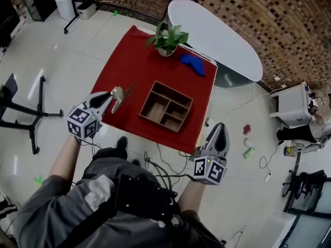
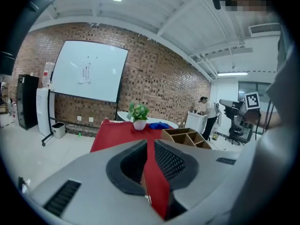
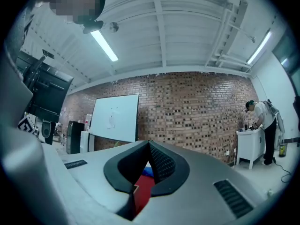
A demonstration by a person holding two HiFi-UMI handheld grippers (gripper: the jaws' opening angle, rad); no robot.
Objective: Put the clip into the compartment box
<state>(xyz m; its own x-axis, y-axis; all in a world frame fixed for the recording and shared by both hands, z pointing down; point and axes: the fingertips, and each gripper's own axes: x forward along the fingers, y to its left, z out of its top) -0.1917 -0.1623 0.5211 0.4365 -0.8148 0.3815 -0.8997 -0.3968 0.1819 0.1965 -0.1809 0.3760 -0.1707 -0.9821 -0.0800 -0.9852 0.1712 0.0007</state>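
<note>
No readable text anywhere.
The sheet (image 2: pixel 85 73) on the whiteboard (image 2: pixel 101 74) is too small to read; the cubes (image 1: pixel 83 122) bear only square markers.

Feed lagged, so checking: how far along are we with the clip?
Nothing done: the box is empty. Nothing in hand: left tongs and right tongs hold nothing. Left: the blue clip lies beside the plant, to be picked up and boxed.

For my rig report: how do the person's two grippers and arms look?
The left gripper and right gripper both have smooth light-grey shells with black meshed pads inside the jaws. Behind each sits a cube with black-and-white square markers. The person wears a grey short-sleeved top; thin dark cables hang in front of the body.
</note>
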